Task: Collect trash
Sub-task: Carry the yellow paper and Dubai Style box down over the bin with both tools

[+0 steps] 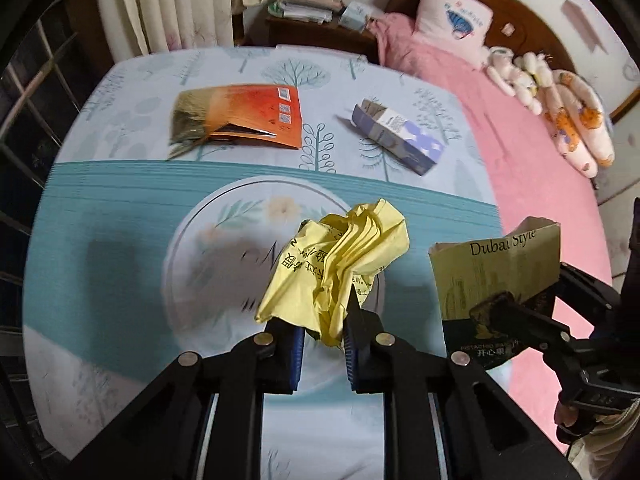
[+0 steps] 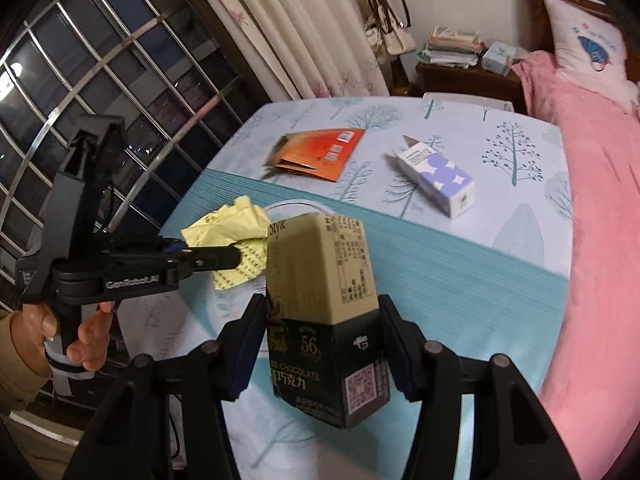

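1. Above the near end of the bench, which wears a tree-print cloth with a teal band, the left gripper holds a crumpled yellow paper. Its fingers are pinched nearly closed on the lower edge of the wad; the paper is clear of the cloth.
2. In the right wrist view the same left gripper comes in from the left edge, a hand on its handle, the yellow paper bunched at its tip.
3. The right gripper holds a chocolate box, tan upper part, dark green lower part. Its fingers stand about half spread, pads pressed on the box's two sides. The box sits roughly upright, off the cloth.
4. From the left wrist view the chocolate box shows just right of the yellow paper, close but apart, with the right gripper clamped on its lower half.
5. Still lying on the bench, far half: an orange packet, flat, its left end torn open; to its right, well apart, a white carton with purple dots, on its side, flap open.
6. Right of the bench: a bed with a pink blanket. Beyond it: a nightstand stacked with papers.
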### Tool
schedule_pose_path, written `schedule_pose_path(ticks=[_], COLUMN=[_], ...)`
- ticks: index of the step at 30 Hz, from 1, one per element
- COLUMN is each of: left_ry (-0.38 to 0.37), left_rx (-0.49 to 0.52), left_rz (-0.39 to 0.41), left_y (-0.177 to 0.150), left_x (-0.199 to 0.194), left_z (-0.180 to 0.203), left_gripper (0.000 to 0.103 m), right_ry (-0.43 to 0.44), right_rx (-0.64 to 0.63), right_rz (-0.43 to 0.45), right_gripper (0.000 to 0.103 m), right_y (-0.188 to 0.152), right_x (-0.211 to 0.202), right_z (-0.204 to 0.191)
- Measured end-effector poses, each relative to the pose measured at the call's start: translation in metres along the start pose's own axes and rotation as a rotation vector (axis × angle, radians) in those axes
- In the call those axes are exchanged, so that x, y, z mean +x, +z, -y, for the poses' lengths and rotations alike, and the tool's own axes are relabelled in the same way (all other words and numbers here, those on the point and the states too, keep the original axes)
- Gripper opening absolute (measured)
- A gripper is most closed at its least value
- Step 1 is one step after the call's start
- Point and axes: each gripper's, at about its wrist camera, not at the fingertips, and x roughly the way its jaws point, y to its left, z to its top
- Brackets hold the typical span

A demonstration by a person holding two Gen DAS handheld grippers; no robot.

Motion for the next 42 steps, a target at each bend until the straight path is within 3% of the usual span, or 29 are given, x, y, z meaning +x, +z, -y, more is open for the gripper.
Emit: schedule_pose_path(ticks=[11, 15, 20, 30, 42], left_ry=[-0.067, -0.092, -0.122, -0.148, -0.116], left_rx=[0.097, 0.126, 0.167, 0.219, 0.222], left_rz=[0.132, 0.181, 0.186, 0.113, -0.026], left_y=[-0.105, -0.145, -0.186, -0.259, -0.334], left_x=[-0.124, -0.158, -0.181, -0.179, -0.117], left_z=[-0.049, -0.069, -0.091, -0.109, -0.1], left_gripper=[0.015, 0.015, 0.015, 0.015, 0.015], right_ry=[-0.126, -0.159, -0.182, -0.207, -0.223], right_rx=[0.137, 0.156, 0.192, 0.233, 0.281], right_rz=[0.205, 0.238, 0.255, 0.175, 0.021], right_gripper=[0.055, 0.055, 0.055, 0.055, 0.055], right_y=[-0.079, -0.111, -0.154, -0.223, -0.288], right_x=[-0.071, -0.08, -0.084, -0.067, -0.019], right_z=[-0.122, -0.164, -0.208, -0.254, -0.245])
